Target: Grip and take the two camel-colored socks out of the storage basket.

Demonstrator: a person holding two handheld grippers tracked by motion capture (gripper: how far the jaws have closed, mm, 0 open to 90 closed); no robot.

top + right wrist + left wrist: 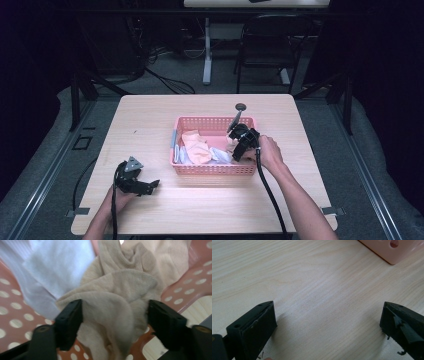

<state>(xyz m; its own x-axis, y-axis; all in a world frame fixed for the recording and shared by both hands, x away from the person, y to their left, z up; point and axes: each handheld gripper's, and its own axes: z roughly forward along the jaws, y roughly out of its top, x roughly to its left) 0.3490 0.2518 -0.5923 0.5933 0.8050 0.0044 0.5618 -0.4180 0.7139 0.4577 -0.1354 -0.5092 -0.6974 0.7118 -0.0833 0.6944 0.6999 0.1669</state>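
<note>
Room: we sit facing a dim space with a dark chair (267, 47) at twelve o'clock beyond the table, a white desk leg (207, 50) beside it, and grey floor all around.
Table: our pale wooden table (150, 125) is mostly bare; a small dark round fitting (240, 106) sits near its far edge at about one o'clock from the basket.
Basket: the pink perforated basket (212, 169) stands just right of the table's middle and holds a heap of socks; its dotted wall shows on both sides in the right gripper view.
Socks: a peach sock (196, 147) lies at the basket's nine o'clock side, a white sock (53, 263) in the middle, and the beige sock (117, 300) we want is bunched at the three o'clock end.
Right gripper: our right gripper (115, 317) is down in the basket with its jaws either side of the beige sock's fold, partly drawn in; the pads sit against the cloth's edges but we cannot say they pinch it firmly yet.
Left gripper: our left gripper (328, 322) rests low over bare wood at seven o'clock from the basket, jaws wide apart, holding nothing.
Doing it well: we judge we should squeeze on the thick fold only, keep the white sock out of the bite, then lift straight up clear of the rim.
</note>
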